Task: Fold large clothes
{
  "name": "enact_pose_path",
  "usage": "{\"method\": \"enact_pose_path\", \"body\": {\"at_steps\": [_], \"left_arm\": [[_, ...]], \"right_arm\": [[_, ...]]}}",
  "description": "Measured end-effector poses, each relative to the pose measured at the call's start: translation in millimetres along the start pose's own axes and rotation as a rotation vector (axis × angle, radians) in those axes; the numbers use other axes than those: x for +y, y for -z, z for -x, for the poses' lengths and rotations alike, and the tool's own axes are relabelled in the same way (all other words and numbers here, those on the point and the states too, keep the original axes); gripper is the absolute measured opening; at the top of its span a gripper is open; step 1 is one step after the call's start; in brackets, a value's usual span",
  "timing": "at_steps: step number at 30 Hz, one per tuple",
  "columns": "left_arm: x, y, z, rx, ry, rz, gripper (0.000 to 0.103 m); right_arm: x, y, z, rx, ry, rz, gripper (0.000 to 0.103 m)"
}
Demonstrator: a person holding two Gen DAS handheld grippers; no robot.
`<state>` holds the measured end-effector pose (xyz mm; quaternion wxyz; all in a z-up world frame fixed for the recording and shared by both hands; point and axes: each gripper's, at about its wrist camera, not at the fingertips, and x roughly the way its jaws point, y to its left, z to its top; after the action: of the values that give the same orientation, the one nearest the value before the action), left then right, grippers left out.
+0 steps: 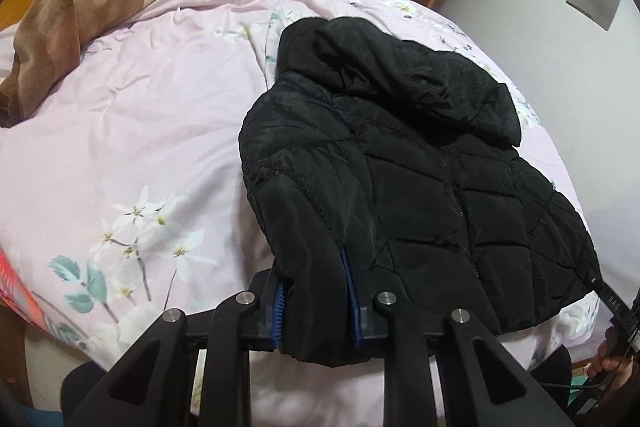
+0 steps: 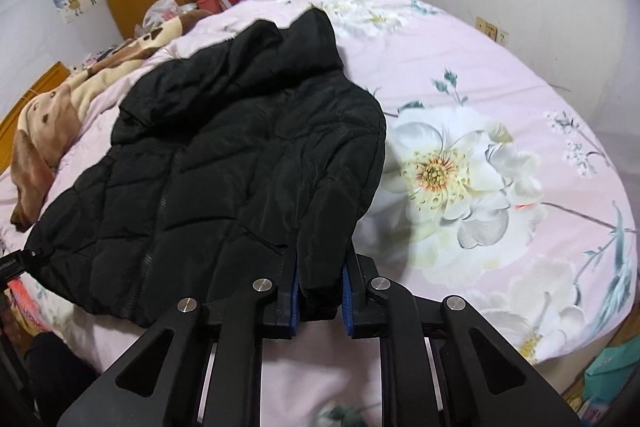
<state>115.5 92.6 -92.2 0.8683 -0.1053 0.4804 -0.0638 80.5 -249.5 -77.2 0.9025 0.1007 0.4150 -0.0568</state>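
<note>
Left wrist view shows your left hand-held gripper [image 1: 314,291] pinching one sleeve of the black jacket [image 1: 420,187] on the bed [image 1: 140,131], your right hand-held gripper [image 2: 320,285] pinching the other, so next fold both sleeves inward.

1 jacket [image 1: 420,187], 1 blanket [image 1: 80,7]

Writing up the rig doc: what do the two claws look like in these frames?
Both match: left claw and right claw have matte black angular linkage arms with triangular cutouts, silver round pivot pins, and blue ribbed pads on black fingers. A thin black cable shows near the hand.
</note>
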Motion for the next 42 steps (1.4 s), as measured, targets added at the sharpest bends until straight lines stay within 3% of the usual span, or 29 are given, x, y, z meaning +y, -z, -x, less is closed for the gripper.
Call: {"method": "enact_pose_path", "body": {"at_steps": [11, 21, 25, 34, 42], "left_arm": [[2.7, 20.3, 59.3, -0.025, 0.052, -0.012, 0.024], [-8.1, 11.9, 82.4, -0.065, 0.112, -0.024, 0.024], [-6.9, -10.7, 77.3, -0.074, 0.131, 0.010, 0.024], [-7.8, -63.2, 69.5, -0.137, 0.097, 0.033, 0.024], [-9.0, -114.3, 55.2, -0.162, 0.081, 0.070, 0.024]], "right_arm": [[13.8, 17.3, 70.4, -0.027, -0.066, 0.040, 0.015], [28.0, 0.4, 87.1, -0.064, -0.073, 0.058, 0.015], [34.6, -12.9, 81.5, -0.064, -0.070, 0.074, 0.015], [51.1, -63.5, 73.7, -0.097, -0.055, 0.116, 0.014], [52.9, -105.9, 55.6, -0.094, -0.085, 0.080, 0.014]]}}
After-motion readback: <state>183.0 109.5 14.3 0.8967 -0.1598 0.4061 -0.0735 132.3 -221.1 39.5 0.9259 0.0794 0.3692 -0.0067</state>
